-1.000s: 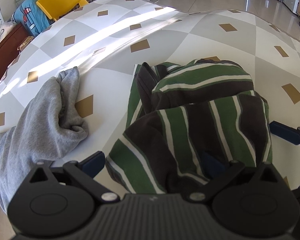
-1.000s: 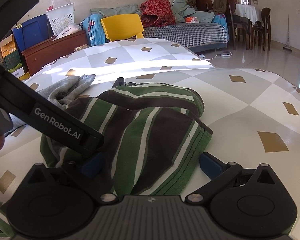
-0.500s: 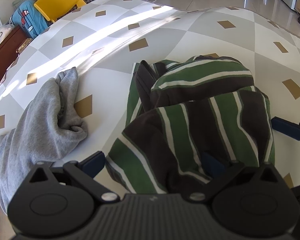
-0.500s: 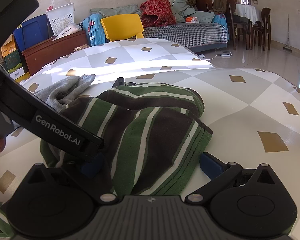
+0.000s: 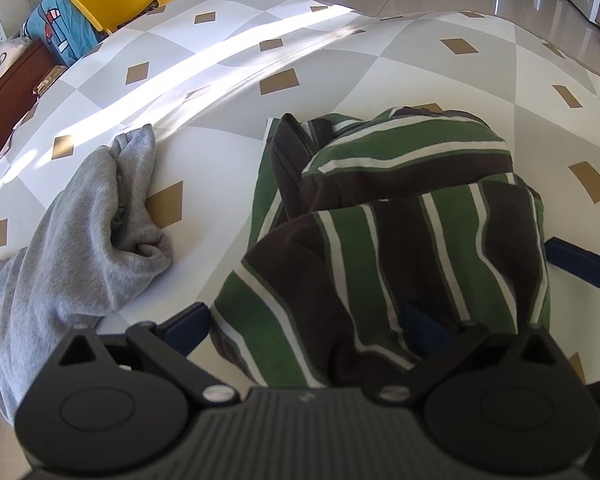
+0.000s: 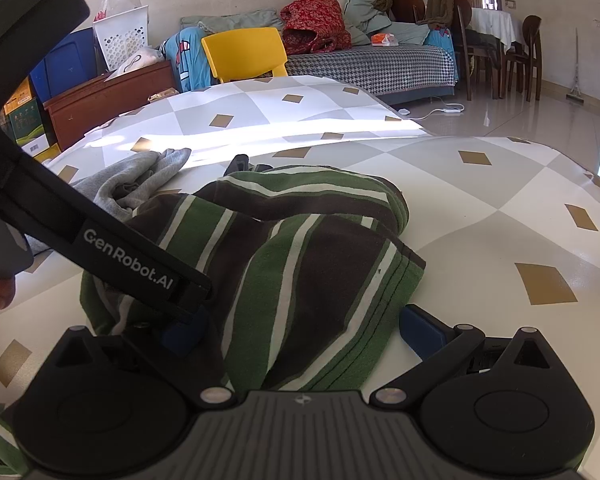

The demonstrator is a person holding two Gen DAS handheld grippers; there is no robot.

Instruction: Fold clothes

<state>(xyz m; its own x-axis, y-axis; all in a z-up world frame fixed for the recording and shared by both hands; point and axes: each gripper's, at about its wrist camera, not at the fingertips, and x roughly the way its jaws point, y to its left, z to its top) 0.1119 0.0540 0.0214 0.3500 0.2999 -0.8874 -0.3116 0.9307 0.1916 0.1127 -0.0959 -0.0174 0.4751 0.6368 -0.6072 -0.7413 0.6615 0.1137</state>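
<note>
A green, brown and white striped garment (image 5: pixel 400 232) lies bunched and partly folded on the table; it also shows in the right wrist view (image 6: pixel 284 256). My left gripper (image 5: pixel 304 324) is open, its jaws wide apart with the near edge of the garment lying between them. My right gripper (image 6: pixel 300 328) is open too, its jaws astride the garment's near hem. The left gripper's body (image 6: pixel 100 248) crosses the right wrist view on the left. The right gripper's blue fingertip (image 5: pixel 572 260) shows at the right edge of the left wrist view.
A grey sweatshirt (image 5: pixel 80 248) lies crumpled left of the striped garment, seen also in the right wrist view (image 6: pixel 140 184). The table (image 5: pixel 420 64) has a white and grey cloth with gold diamonds. A yellow chair (image 6: pixel 244 56), boxes and a sofa stand beyond.
The left wrist view has crept slightly forward over the striped garment. The left gripper's body sits a little lower in the right wrist view. The garment has not visibly moved.
</note>
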